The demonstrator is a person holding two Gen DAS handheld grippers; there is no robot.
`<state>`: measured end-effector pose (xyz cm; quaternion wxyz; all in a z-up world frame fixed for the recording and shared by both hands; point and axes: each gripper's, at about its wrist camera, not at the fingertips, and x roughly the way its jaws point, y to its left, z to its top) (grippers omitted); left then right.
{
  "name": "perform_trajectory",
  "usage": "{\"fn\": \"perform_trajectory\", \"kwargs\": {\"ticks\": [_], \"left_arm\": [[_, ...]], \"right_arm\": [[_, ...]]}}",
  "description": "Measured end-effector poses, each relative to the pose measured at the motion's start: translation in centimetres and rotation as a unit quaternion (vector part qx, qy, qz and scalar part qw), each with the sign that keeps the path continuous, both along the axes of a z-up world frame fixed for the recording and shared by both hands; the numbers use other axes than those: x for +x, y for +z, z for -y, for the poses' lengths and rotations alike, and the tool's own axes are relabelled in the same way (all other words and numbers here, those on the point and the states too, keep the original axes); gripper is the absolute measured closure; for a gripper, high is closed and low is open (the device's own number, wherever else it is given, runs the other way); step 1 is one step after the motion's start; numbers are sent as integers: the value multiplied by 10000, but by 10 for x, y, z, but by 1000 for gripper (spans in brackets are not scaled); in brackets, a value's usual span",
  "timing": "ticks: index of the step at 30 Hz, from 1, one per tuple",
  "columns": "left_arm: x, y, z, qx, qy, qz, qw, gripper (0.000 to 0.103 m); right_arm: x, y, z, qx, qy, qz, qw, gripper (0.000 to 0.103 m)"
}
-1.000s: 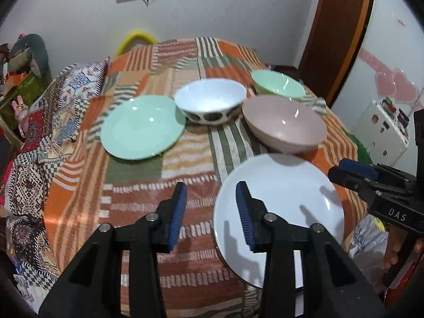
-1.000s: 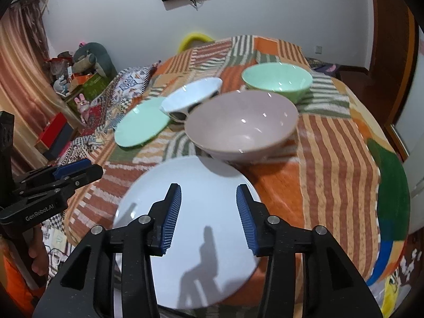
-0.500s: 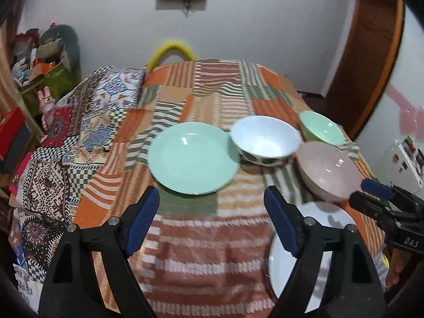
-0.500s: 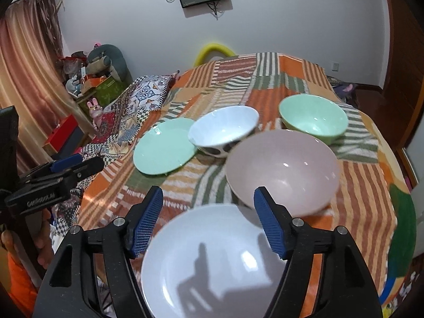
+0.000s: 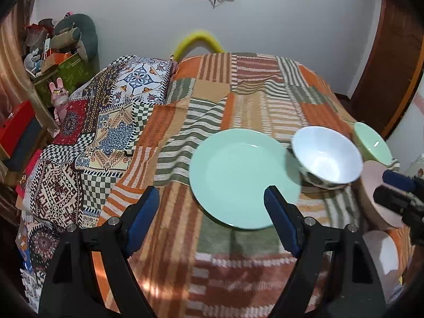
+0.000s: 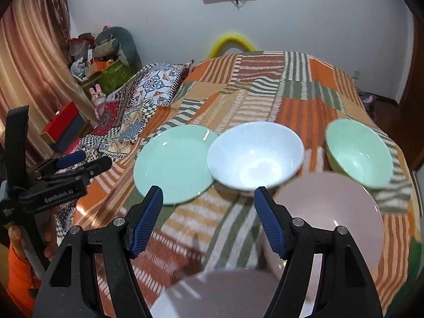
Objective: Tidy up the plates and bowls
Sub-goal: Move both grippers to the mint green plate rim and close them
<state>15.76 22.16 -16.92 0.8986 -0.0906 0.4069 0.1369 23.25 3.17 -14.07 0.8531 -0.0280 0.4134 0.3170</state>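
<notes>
Left wrist view, green plate (image 5: 238, 175) just ahead of gaping left gripper (image 5: 212, 217)

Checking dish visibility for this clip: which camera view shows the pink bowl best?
The right wrist view: the pink bowl shows nearly whole there, rim and inside, behind the right gripper's fingers. The left wrist view catches only a slice of the bowl at its right edge, partly hidden by that gripper.

"GenRobot.AI" on the left gripper (image 6: 82, 163) body.
</notes>
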Motion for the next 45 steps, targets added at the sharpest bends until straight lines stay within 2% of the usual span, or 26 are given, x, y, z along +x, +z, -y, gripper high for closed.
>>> {"fn": "perform_trajectory", "kwargs": {"ticks": [5, 8, 10, 12, 14, 19, 20, 23, 28, 31, 35, 45], "left_arm": [[17, -16, -20, 38, -32, -47, 10000, 23], [29, -31, -33, -164, -111, -175, 9997, 40], [37, -43, -41, -323, -121, -282, 9990, 47], [46, -61, -51, -544, -128, -495, 9972, 61], [54, -75, -56, -755, -185, -665, 9948, 68], [70, -100, -58, -1116, -368, -893, 9890, 76], [72, -102, -57, -1194, -402, -874, 9882, 76], [73, -100, -56, -1109, -396, -827, 9896, 78], [56, -98, -58, -1358, -460, -708, 9871, 83], [45, -96, -52, -1339, -515, -695, 9872, 83], [21, -87, -41, -1267, -553, -624, 9884, 83], [-38, -86, -40, -1517, -460, -809, 9840, 82]], "right_arm": [[22, -7, -19, -37, 142, -240, 9996, 36], [21, -14, -27, -30, 228, -396, 9989, 43], [20, -20, -32, -78, 295, -455, 9985, 45], [16, -28, -39, -167, 358, -549, 9977, 51], [13, -37, -45, -320, 433, -634, 9965, 54], [15, -50, -52, -593, 483, -776, 9940, 59], [16, -52, -52, -605, 448, -812, 9939, 59], [21, -55, -50, -638, 377, -862, 9935, 59], [21, -56, -49, -710, 318, -861, 9932, 59], [23, -58, -49, -745, 308, -894, 9927, 59], [23, -60, -50, -810, 304, -913, 9921, 59], [23, -67, -63, -912, 481, -1067, 9889, 59]]}}
